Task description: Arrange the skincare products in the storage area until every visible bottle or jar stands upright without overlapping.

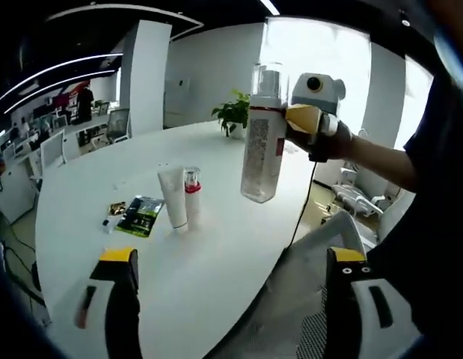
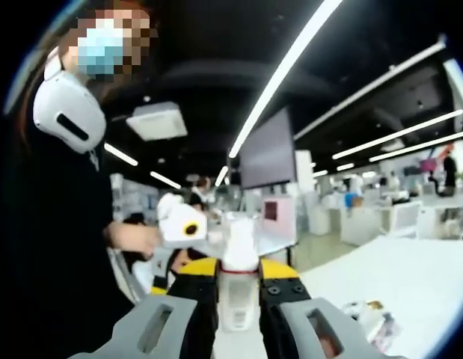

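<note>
Fingers of the right gripper [image 2: 238,299] are clamped on a tall clear bottle [image 1: 262,134], holding it in the air above the white table [image 1: 216,277], upright with a slight tilt. Both jaws of the left gripper [image 1: 235,299] stand wide apart, holding nothing, low over the near edge of the table. On the table, a white tube [image 1: 173,197] and a small red-collared bottle [image 1: 191,196] stand upright, touching or nearly so, beside a dark sachet [image 1: 140,215]. Setting the tall bottle down tilted, or too close to that pair, could topple it or knock them over.
</note>
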